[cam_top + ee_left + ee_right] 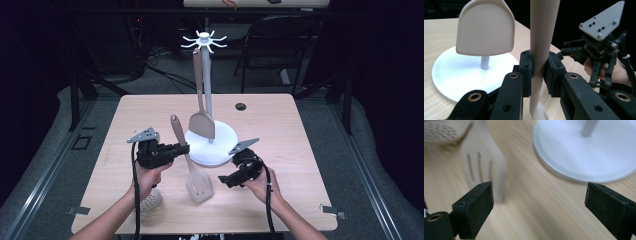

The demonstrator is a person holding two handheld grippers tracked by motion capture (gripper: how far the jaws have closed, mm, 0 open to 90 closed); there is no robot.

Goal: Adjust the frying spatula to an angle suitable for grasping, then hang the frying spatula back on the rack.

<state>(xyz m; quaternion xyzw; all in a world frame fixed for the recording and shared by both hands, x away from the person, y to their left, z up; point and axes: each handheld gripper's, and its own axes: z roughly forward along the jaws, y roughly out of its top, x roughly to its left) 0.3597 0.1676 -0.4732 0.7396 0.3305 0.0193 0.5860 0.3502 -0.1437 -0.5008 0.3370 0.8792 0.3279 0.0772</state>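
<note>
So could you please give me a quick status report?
Left gripper shut on slotted spatula handle. Right gripper open, empty. Rack close behind, one spatula hanging.

This looks like a lab or recording studio rather than a kitchen. One light wooden counter (280, 125) stands alone on grey carpet, everything around it dark. Behind the counter, loose cables (165, 75) trail across the floor, and a black folding chair (272, 45) sits there too. Beside the counter run dark metal frame legs (75, 100). At the counter's near corners, metal brackets (332, 211) are fixed.
</note>
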